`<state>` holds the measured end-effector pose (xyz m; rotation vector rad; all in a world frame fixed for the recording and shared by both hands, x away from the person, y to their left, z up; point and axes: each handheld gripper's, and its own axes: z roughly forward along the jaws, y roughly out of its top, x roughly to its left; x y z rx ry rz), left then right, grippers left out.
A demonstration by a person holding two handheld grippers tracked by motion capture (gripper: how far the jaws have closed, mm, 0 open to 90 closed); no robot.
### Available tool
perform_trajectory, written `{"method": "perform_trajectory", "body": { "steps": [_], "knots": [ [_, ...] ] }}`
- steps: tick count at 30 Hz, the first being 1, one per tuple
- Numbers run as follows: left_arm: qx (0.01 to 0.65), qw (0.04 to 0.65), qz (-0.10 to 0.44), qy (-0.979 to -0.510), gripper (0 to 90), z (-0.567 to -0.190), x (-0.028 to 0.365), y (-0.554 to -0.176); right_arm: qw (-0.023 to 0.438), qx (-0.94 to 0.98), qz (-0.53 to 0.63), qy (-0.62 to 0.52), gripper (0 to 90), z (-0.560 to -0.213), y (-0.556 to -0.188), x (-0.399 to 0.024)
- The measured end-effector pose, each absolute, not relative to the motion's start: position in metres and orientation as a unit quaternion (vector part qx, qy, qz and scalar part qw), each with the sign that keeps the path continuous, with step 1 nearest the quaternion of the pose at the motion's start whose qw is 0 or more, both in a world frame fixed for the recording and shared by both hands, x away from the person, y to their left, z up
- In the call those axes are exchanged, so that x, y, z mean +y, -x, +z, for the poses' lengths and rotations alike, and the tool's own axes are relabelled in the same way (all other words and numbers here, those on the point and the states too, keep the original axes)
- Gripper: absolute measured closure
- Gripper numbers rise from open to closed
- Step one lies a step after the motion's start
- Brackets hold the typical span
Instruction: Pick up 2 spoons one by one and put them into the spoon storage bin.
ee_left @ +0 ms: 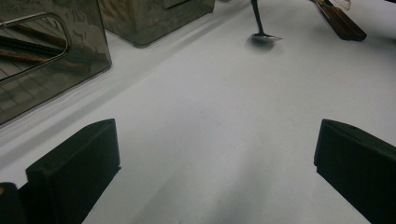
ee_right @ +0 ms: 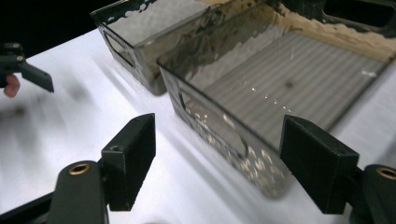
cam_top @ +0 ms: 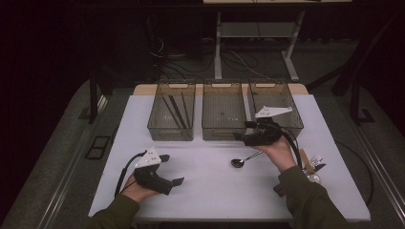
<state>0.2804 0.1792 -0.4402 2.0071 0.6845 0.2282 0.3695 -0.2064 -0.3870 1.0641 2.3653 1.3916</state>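
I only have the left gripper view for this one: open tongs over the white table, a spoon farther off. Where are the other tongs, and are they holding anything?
Observer: The right tongs are open with nothing between them, close to the front wall of a clear bin.
Operator: I count two bins. Is that all?
Observer: No, there are three in a row at the far edge of the table. The third, the right-hand bin, stands beyond the right hand.
Operator: Any cutlery besides the spoon?
Observer: Yes, a small pile with a fork lies on the table's right side, beside the right sleeve.
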Motion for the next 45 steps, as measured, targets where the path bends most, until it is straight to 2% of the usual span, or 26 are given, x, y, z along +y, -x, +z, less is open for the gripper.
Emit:
{"method": "perform_trajectory", "body": {
  "steps": [30,45],
  "knots": [
    [0.282,0.483,0.096,-0.823,0.0,-0.439,0.179,-0.28,0.152,0.776,0.45,-0.414,23.2,-0.397,-0.301,-0.306],
    [0.281,0.482,0.1,-0.824,0.0,-0.439,0.18,-0.279,0.165,0.759,0.419,-0.47,23.8,-0.41,-0.282,-0.359]
  ]
}}
